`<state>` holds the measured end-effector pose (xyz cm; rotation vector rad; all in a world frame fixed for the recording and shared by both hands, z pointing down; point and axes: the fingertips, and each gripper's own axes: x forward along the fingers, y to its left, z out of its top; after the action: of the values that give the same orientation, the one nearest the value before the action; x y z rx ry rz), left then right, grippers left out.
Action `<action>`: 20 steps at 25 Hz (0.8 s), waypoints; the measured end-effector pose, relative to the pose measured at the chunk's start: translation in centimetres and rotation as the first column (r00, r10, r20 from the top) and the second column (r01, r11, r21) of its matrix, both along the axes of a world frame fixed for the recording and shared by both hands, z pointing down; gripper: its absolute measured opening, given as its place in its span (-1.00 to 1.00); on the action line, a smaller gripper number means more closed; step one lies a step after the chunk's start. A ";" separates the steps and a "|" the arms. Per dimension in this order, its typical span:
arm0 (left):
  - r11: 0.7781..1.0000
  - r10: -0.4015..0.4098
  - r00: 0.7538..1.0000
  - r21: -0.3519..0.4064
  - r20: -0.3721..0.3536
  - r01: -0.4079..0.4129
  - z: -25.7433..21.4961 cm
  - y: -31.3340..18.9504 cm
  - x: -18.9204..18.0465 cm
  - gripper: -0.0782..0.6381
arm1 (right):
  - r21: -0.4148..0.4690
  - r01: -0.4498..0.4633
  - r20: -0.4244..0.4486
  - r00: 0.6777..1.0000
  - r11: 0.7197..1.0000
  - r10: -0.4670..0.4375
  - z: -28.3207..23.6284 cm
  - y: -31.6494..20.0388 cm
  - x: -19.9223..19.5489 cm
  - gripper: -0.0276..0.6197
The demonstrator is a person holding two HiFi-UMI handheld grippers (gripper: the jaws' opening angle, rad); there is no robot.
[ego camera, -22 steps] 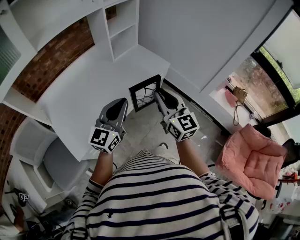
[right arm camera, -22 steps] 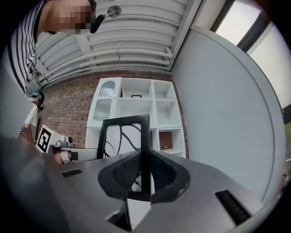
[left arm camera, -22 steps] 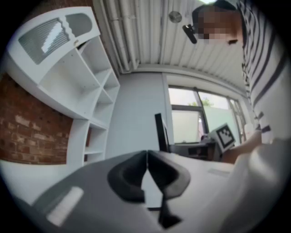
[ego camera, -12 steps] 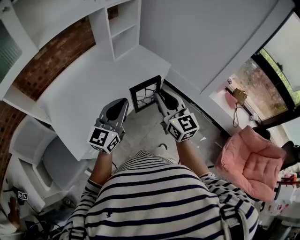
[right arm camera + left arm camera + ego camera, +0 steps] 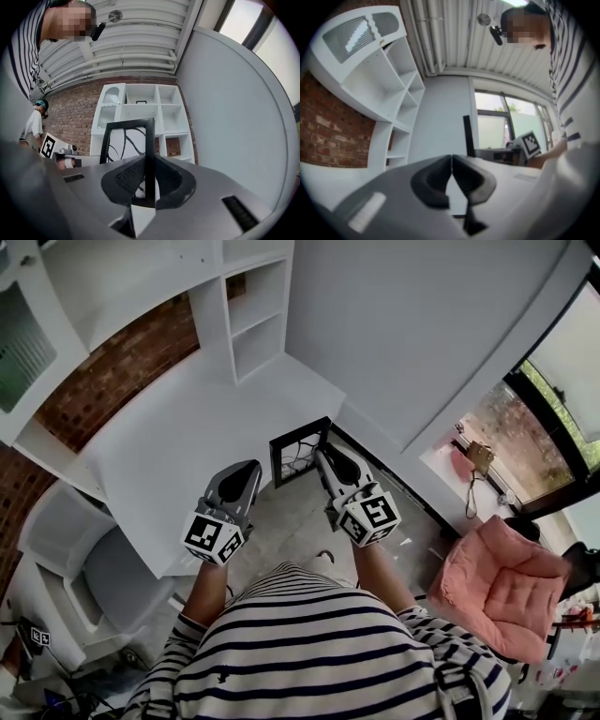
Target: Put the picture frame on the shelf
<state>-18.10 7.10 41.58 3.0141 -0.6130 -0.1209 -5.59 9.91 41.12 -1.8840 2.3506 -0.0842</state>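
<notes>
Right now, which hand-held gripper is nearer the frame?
Right. The right hand-held gripper is shut on the frame's edge; the left hand-held gripper sits just to the frame's left, shut on nothing.

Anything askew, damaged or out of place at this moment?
Nothing stands out. The right gripper is shut on one side edge of the picture frame, which stands upright and looks undamaged. The left gripper is shut and empty beside it.

Matt black picture frame (image 5: 298,449), rough brick wall (image 5: 112,376)
</notes>
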 end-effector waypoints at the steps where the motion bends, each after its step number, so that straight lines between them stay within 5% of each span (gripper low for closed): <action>1: 1.000 0.001 1.000 -0.001 0.002 -0.001 0.1 0.0 0.0 -0.76 | 0.001 0.000 0.002 1.000 1.000 0.000 0.0 0.0 0.0 -0.73; 20: 1.000 -0.006 1.000 0.019 -0.006 0.006 -0.8 -0.4 2.8 -0.76 | 0.042 0.001 0.015 1.000 0.999 -0.002 -1.3 -1.7 2.4 -0.73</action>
<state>-15.34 6.74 40.77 3.0293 -0.6243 -0.1369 -3.23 8.25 39.77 -1.8561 2.3248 -0.0483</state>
